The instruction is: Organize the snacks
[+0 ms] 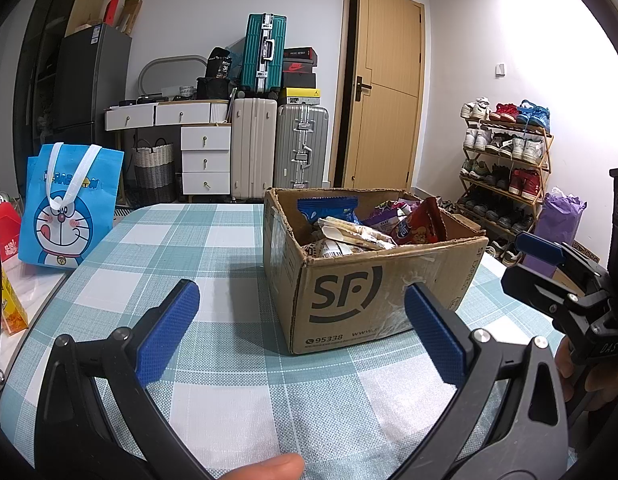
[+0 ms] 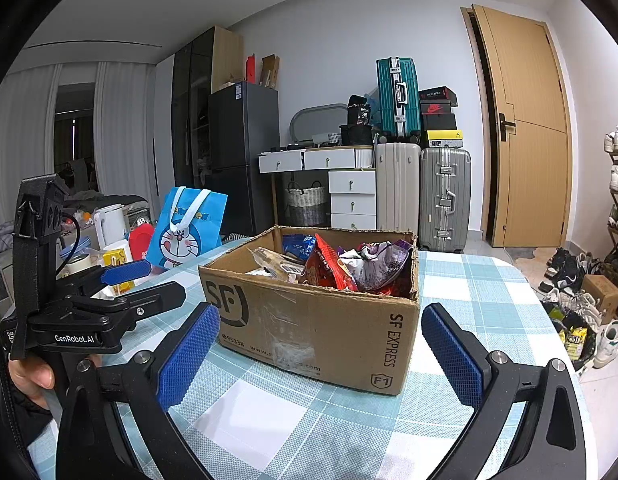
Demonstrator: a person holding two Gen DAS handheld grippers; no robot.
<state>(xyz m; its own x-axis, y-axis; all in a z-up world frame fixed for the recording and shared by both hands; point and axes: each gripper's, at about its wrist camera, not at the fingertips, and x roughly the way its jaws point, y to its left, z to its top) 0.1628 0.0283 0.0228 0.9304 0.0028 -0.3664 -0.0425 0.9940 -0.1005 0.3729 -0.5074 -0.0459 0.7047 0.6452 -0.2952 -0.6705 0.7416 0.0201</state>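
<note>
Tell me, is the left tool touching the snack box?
Apart. The right wrist view shows the left tool off to the side of the cardboard box, with checked tablecloth between them.

You are holding the right gripper [image 2: 319, 350] with jaws spread wide, facing the cardboard box [image 2: 321, 316] of snack packets [image 2: 341, 266]. The box is sitting on the checked tablecloth [image 2: 469, 280]. The left gripper [image 2: 125, 276] is hovering left of the box.

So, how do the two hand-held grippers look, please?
Both are black, with forked frames, silver screws and blue textured pads. The left hand-held gripper has "GenRobot.AI" printed in white and a black cable. The right hand-held gripper shows "DAS" on its body.
</note>
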